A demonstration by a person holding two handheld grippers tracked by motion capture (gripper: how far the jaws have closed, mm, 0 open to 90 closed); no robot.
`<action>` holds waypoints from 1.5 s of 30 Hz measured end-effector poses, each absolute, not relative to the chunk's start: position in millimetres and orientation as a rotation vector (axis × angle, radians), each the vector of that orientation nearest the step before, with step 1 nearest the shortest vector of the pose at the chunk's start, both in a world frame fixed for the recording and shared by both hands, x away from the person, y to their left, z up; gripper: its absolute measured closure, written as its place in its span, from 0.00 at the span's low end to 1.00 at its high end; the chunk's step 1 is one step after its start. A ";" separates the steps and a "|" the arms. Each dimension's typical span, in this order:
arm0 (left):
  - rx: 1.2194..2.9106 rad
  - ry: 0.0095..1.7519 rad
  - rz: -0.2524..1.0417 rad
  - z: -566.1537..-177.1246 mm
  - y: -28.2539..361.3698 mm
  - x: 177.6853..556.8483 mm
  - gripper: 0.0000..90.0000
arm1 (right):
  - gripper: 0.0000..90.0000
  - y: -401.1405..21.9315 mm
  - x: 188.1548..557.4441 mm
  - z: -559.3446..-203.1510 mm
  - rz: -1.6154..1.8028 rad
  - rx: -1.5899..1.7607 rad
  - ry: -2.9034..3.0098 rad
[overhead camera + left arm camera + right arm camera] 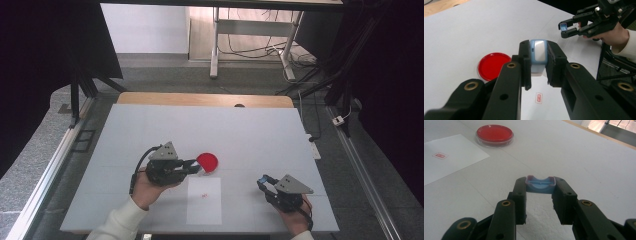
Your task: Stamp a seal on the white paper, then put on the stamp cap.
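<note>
Blue-rimmed white piece [538, 55]: clamped upright between the jaws of the left gripper [194, 166], raised off the table, just beside the red dish.
Blue tray-like piece [540, 184]: clamped at the jaw tips of the right gripper [263, 182], low over the table's right front area.
Left gripper fingers [524, 62]: narrow, pressing on both sides of the white piece.
Right gripper fingers [520, 192]: narrow, gripping the blue piece by its two ends.
Red petri dish [207, 161]: lies flat on the white table [150, 130], well apart from the right gripper.
Paper sheet [204, 201]: lies flat at the front edge between the two hands, with a small red printed mark [203, 195] near its middle.
Step in hand: judged as carrying; each gripper holds one part, and the parts are well apart.
Next move: likely bring the two parts together, or set one on the red mark; either calls for level alignment and a firm grip until contact.
Count: two grippers, two held pieces, one dish, one sheet, one mark.
</note>
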State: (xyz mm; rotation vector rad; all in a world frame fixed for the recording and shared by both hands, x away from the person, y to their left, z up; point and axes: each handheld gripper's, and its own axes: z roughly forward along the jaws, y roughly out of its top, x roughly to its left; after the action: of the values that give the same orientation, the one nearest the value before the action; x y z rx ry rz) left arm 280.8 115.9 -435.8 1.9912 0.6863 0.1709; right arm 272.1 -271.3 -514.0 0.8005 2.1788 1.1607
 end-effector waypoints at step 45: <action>2.011 0.688 0.162 -442.7 108.5 285.4 0.84 | 0.72 -242.9 271.1 -511.2 1.243 0.750 2.205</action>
State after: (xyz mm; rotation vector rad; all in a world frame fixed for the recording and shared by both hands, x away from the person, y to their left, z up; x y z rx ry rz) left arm 285.4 108.5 -442.7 2.0113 0.6878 0.1625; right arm 271.1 -242.9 -511.2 0.7503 2.2055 1.2428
